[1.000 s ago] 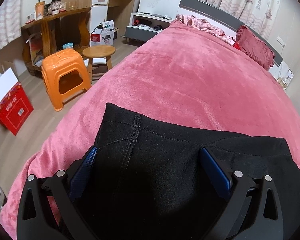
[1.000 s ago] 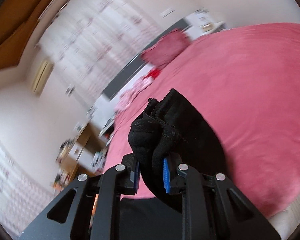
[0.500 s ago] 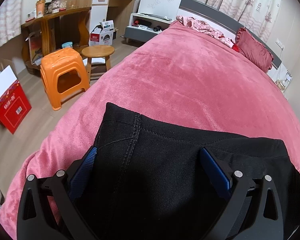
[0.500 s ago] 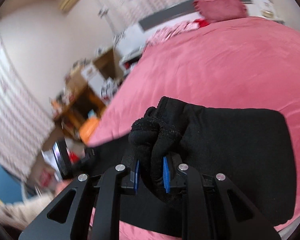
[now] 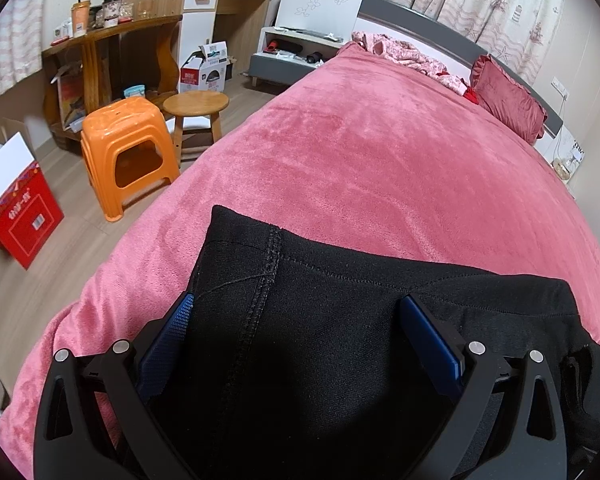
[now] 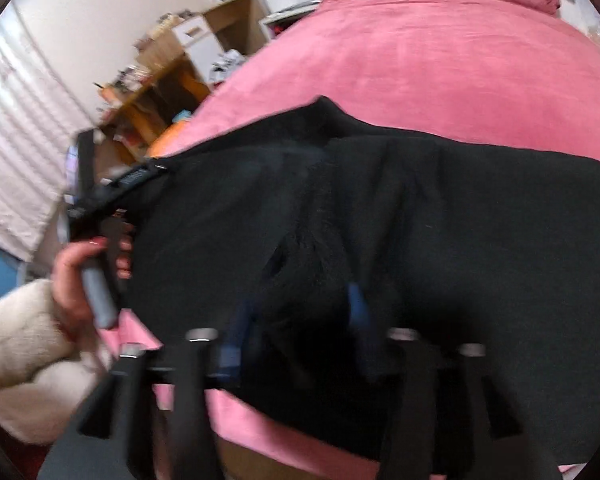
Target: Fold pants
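The pants (image 5: 340,340) lay flat on the bed (image 5: 380,160), near its foot edge, spread as a wide black slab on the pink blanket. In the left wrist view a stitched seam ran down the cloth between the fingers and a hemmed edge crossed the far side, so the part under that gripper looked smoothed and squared.

The left gripper (image 5: 300,344) rested low on the pants with its blue pads wide apart. The cloth passed under and between them, and nothing was pinched there; it seemed to be pressing or steadying the cloth rather than holding it.

The right gripper (image 6: 296,320) was blurred by motion. Its fingers stood a moderate way apart with a raised lump of black cloth between them, but the blur made it impossible to tell whether they gripped that lump or had let go of it. In that view the person's left hand (image 6: 80,280) on its handle showed at the far side of the pants.

As a judgement, at least one fold seemed laid down, since the cloth looked doubled and compact. The bunched lump by the right fingers needed flattening, and a further fold to a smaller packet probably remained.
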A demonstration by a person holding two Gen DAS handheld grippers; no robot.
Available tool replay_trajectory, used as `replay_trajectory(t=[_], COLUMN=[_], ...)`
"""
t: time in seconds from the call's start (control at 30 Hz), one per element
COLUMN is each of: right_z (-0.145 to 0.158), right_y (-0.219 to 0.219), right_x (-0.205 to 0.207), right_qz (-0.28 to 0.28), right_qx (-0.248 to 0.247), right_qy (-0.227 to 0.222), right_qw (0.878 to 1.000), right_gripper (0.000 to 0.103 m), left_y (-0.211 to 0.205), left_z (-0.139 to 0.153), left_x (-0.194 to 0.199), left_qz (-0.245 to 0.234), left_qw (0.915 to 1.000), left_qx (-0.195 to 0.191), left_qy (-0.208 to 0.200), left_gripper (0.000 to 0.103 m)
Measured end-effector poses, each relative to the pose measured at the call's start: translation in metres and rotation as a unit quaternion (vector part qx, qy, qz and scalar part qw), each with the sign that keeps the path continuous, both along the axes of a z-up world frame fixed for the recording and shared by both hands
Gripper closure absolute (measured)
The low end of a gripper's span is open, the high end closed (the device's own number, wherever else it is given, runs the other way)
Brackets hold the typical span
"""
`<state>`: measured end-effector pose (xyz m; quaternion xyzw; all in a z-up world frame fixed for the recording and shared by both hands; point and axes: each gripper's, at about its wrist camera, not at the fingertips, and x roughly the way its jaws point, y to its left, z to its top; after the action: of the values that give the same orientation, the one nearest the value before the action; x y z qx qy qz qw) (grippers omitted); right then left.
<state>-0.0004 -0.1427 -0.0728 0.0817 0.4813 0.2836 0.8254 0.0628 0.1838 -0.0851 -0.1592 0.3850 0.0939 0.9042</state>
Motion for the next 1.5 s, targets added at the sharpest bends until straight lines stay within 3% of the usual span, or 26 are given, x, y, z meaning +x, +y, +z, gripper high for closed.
replay_trajectory(t=[0.03, 0.13, 0.23, 0.33, 0.4, 0.5, 0.57, 0.67, 0.73, 0.77, 0.87, 0.97, 1.07, 1.13, 1.23, 1.27, 1.3, 1.33, 1.4, 1.5], right_z=[0.005, 0.024, 0.036, 0.032, 0.025, 0.015, 0.010, -0.005, -0.019, -0.024, -0.023, -0.020, -0.021, -0.021, -0.018, -0.016, -0.009, -0.006, 0.001, 0.006], right_y=[-0.003, -0.015, -0.048, -0.088, -0.110, -0.135, -0.143, -0.145, -0.152, -0.157, -0.177, -0.191, -0.187, -0.176, -0.168, -0.165, -0.159, -0.155, -0.136, -0.091], right_x=[-0.002, -0.008, -0.002, 0.016, 0.025, 0.034, 0.038, 0.047, 0.050, 0.050, 0.050, 0.053, 0.047, 0.048, 0.047, 0.045, 0.041, 0.037, 0.032, 0.028], right_qz=[-0.004, -0.026, -0.099, -0.188, -0.232, -0.268, -0.268, -0.258, -0.256, -0.257, -0.274, -0.281, -0.267, -0.261, -0.266, -0.275, -0.289, -0.290, -0.261, -0.175], right_qx=[0.010, 0.031, 0.031, 0.015, 0.001, -0.017, -0.029, -0.056, -0.059, -0.061, -0.069, -0.079, -0.094, -0.124, -0.153, -0.159, -0.156, -0.138, -0.110, -0.147], right_qy=[-0.007, -0.050, -0.083, -0.072, -0.062, -0.062, -0.069, -0.067, -0.053, -0.048, -0.036, -0.031, -0.045, -0.059, -0.062, -0.061, -0.063, -0.069, -0.086, -0.130], right_qw=[1.000, 0.998, 0.991, 0.979, 0.971, 0.961, 0.960, 0.962, 0.963, 0.963, 0.959, 0.956, 0.958, 0.956, 0.950, 0.946, 0.943, 0.945, 0.955, 0.965], right_gripper=[0.028, 0.029, 0.033, 0.056, 0.066, 0.066, 0.066, 0.068, 0.073, 0.076, 0.089, 0.091, 0.091, 0.090, 0.088, 0.086, 0.070, 0.047, 0.044, 0.045], left_y=[0.000, -0.010, -0.039, -0.086, -0.122, -0.162, -0.186, -0.210, -0.218, -0.225, -0.242, -0.245, -0.241, -0.231, -0.221, -0.216, -0.211, -0.207, -0.195, -0.168], left_z=[0.003, 0.022, 0.039, 0.047, 0.048, 0.043, 0.031, 0.006, 0.005, 0.005, 0.021, 0.032, 0.008, -0.008, -0.006, -0.005, -0.004, -0.002, -0.001, 0.004], left_x=[-0.004, -0.021, -0.032, -0.027, -0.024, -0.019, -0.011, -0.003, -0.006, -0.006, -0.013, -0.014, -0.011, -0.012, -0.013, -0.014, -0.014, -0.017, -0.019, -0.016], left_qz=[0.003, -0.002, -0.032, -0.123, -0.202, -0.260, -0.288, -0.303, -0.314, -0.333, -0.363, -0.361, -0.356, -0.364, -0.360, -0.355, -0.350, -0.345, -0.320, -0.256], left_qw=[0.9999, 0.9968, 0.9920, 0.9847, 0.9707, 0.9576, 0.9505, 0.9431, 0.9422, 0.9355, 0.9263, 0.9284, 0.9299, 0.9271, 0.9266, 0.9281, 0.9294, 0.9314, 0.9414, 0.9617], left_qx=[-0.005, -0.054, -0.090, -0.108, -0.123, -0.124, -0.113, -0.107, -0.092, -0.090, -0.079, -0.072, -0.050, -0.067, -0.098, -0.104, -0.108, -0.111, -0.102, -0.097], left_qy=[-0.009, -0.059, -0.083, -0.059, -0.043, -0.010, 0.030, 0.085, 0.072, 0.076, 0.065, 0.051, 0.079, 0.060, 0.048, 0.046, 0.043, 0.040, 0.025, 0.008], left_gripper=[0.004, 0.004, 0.004, 0.004, 0.004, 0.015, 0.017, 0.037, 0.060, 0.076, 0.083, 0.084, 0.084, 0.081, 0.077, 0.072, 0.065, 0.062, 0.044, 0.030])
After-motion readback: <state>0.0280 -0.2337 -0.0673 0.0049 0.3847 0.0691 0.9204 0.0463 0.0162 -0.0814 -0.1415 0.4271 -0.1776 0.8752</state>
